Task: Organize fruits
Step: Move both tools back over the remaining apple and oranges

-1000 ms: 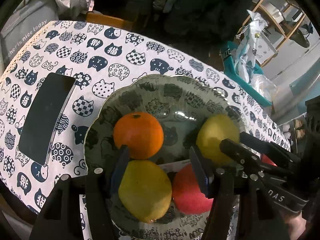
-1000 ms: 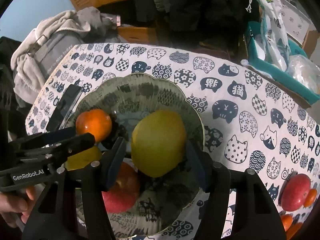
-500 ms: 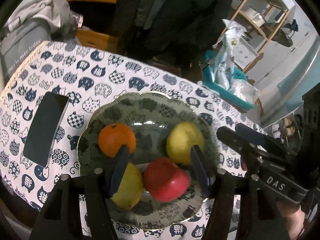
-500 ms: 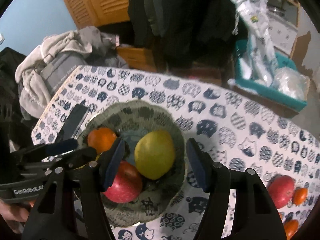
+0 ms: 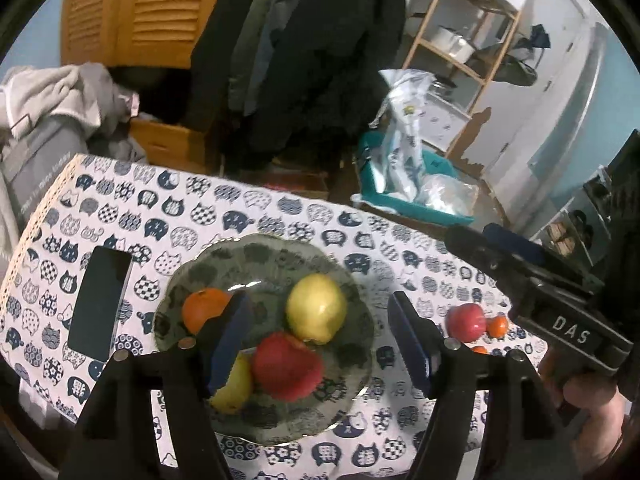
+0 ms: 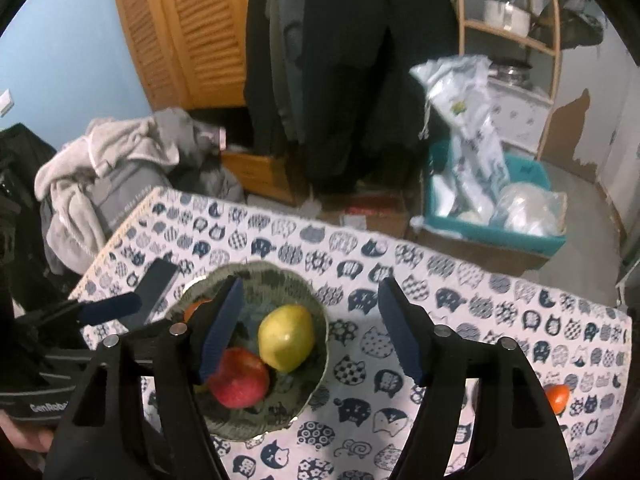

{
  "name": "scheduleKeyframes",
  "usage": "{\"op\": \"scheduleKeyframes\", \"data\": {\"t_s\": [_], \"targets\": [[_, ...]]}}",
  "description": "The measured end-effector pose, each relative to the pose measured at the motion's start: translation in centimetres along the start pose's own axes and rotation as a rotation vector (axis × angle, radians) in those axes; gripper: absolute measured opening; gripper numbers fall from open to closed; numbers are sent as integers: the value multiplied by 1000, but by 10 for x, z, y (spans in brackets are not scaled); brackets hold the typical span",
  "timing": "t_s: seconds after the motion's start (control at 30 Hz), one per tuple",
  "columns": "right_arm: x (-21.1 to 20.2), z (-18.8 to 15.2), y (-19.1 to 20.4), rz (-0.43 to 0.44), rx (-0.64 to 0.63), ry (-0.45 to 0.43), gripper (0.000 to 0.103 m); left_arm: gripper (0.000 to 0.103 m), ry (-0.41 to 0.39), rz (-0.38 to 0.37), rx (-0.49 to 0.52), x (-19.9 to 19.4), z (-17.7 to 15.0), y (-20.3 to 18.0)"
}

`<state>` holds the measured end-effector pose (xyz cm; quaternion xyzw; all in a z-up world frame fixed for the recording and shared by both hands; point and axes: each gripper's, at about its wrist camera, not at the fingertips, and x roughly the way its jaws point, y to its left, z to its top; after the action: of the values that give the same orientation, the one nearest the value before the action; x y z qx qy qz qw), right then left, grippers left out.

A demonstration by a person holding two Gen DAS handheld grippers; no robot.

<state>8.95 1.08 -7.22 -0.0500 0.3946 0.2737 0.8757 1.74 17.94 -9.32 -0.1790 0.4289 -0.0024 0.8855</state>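
Note:
A scalloped glass plate (image 5: 340,280) (image 6: 280,276) sits on the cat-print tablecloth. It holds an orange (image 5: 202,312), a yellow-green pear (image 5: 316,308) (image 6: 286,338), a red apple (image 5: 286,370) (image 6: 238,378) and a yellow lemon (image 5: 236,386). A second red apple (image 5: 466,322) and small oranges (image 5: 497,326) (image 6: 558,398) lie on the cloth to the right. My left gripper (image 5: 324,344) is open and empty, high above the plate. My right gripper (image 6: 310,330) is open and empty, also above it.
A black phone (image 5: 98,310) (image 6: 158,282) lies left of the plate. Beyond the table's far edge are a teal bin (image 6: 496,220) with bags, hanging dark coats (image 6: 340,60), a clothes pile (image 6: 112,172) and a wooden shelf (image 5: 472,40).
Both grippers have risen and pulled back from the plate, so the fruits look smaller. The pear now lies in the plate, clear of the right gripper's fingers.

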Motion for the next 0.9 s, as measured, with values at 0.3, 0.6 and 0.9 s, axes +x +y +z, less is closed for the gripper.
{"op": "scheduleKeyframes", "data": {"t_s": [0.3,0.6,0.9], "targets": [[-54,3,-7,-34,-20,-96,81,80,-54,-43,49,-27,5,-28],[-88,-4,-18,-66,-40,-143,82,85,-92,-54,112,-42,5,-54],[-113,-15,-44,-101,-9,-160,83,85,-77,-87,156,-42,1,-83]]}}
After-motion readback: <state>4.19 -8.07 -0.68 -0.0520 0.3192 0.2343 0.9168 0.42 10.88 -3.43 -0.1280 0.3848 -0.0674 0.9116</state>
